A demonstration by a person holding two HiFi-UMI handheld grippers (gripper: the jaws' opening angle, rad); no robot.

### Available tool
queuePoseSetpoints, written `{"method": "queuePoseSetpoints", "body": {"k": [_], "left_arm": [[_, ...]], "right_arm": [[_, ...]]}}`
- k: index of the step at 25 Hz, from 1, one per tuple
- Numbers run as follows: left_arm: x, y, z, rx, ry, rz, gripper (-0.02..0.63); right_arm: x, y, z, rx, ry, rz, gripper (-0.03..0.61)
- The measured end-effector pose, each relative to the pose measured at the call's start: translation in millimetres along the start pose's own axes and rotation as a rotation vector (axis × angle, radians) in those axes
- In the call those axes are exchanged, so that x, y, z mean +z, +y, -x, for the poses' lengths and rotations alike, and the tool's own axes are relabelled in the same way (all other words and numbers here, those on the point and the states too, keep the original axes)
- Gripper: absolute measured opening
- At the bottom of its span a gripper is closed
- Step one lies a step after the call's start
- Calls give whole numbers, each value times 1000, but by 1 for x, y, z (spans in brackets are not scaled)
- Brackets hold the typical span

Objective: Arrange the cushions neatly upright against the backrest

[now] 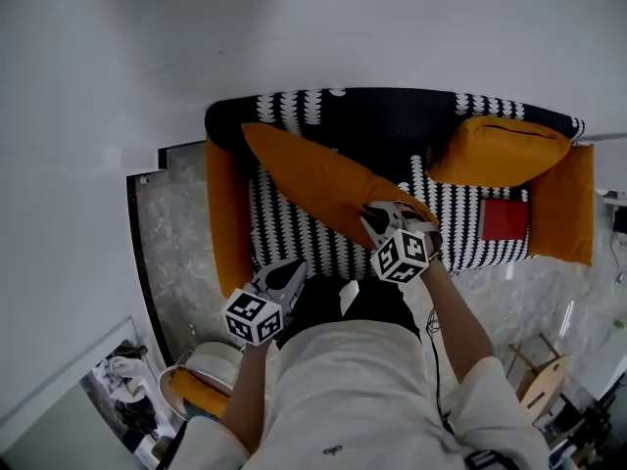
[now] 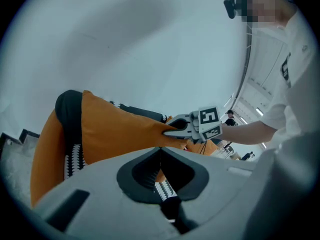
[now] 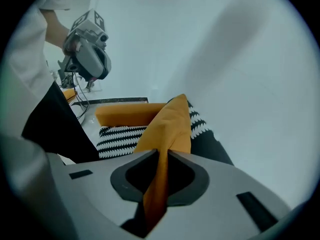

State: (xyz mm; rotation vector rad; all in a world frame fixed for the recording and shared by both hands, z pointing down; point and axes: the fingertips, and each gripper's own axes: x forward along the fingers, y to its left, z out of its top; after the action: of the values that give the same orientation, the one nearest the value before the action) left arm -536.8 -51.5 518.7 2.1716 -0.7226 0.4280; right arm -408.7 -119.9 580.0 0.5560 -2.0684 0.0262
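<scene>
**Head view with both gripper views.** Your right gripper (image 1: pixel 378 215) pinches the lower corner of the lifted cushion (image 1: pixel 312 176). In the right gripper view the orange fabric passes straight between the two jaws, which press on it from either side. This cushion hangs clear of the seat (image 1: pixel 294 233) and slants across the sofa (image 1: pixel 294 106), with its far corner up near the backrest (image 1: pixel 387 120) on the head view's left. Your left gripper (image 1: pixel 292 270) hovers at the seat's front edge, just beside the orange armrest (image 1: pixel 227 218). Its jaws are pressed together with nothing between them, and it stands apart from the lifted cushion. The second cushion (image 1: pixel 495 150), also orange, lies slumped in the corner at the head view's right, touching the backrest and the other armrest (image 1: pixel 566 204). A red square (image 1: pixel 505 220) lies flat on the striped seat just below that cushion.
</scene>
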Motion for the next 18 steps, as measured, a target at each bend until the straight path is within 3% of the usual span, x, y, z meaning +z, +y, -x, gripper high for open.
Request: {"method": "queuePoseSetpoints", "body": {"k": [4,9,18], "left_arm": [[2,10,5,6,-4,15,12],[4,14,-3,9,5,30,12],[9,18,-21,13,58,41,12]], "right_arm": [[24,-18,1,-1,-33,143,30],[23,-41,-27,-10,-19,328,17],[-26,-120,-77,-91,98,427,17]]}}
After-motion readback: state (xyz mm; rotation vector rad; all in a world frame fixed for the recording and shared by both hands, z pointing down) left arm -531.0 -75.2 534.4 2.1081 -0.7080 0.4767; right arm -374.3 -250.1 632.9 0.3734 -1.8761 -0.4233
